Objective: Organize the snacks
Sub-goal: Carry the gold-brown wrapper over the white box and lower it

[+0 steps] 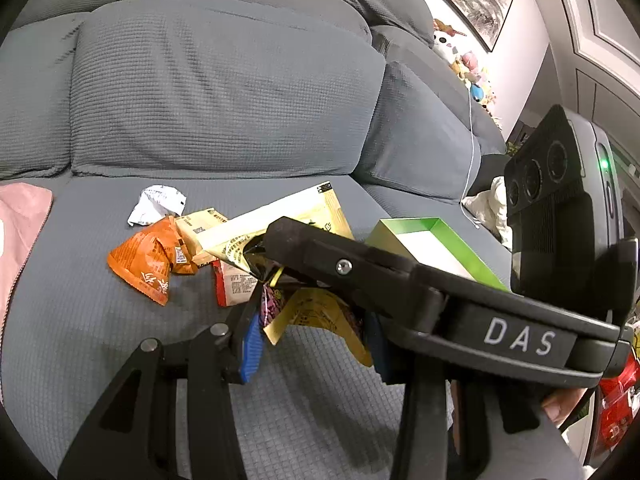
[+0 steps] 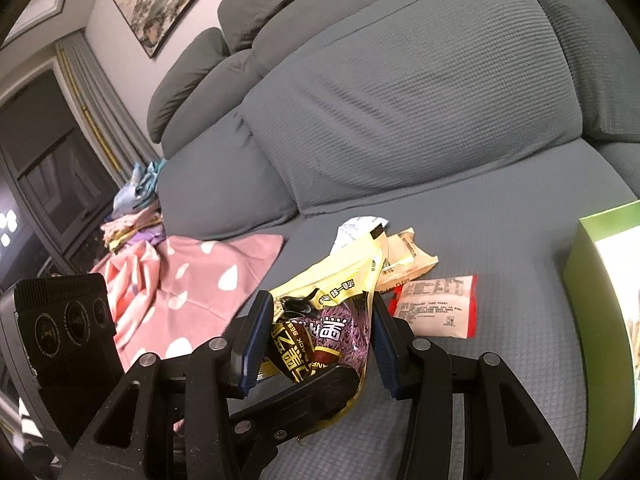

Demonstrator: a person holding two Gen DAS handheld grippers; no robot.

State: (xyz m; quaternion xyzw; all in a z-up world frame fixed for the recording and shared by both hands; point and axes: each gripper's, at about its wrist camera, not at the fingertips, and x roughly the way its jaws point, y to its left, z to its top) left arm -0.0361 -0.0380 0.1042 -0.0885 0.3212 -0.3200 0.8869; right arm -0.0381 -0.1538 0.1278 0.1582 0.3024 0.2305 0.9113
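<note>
In the middle of both views, we hold one yellow snack bag (image 2: 340, 280) with both the left gripper (image 1: 312, 320) and the right gripper (image 2: 316, 344), jaws squeezed on it. If we pull apart, it could rip and spill onto the sofa (image 2: 500, 240), missing the green box (image 2: 592, 280).

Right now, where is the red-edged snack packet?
In the right wrist view the red-edged snack packet lies flat on the sofa seat, just right of the right gripper, between the beige wrapper and the green box.
</note>
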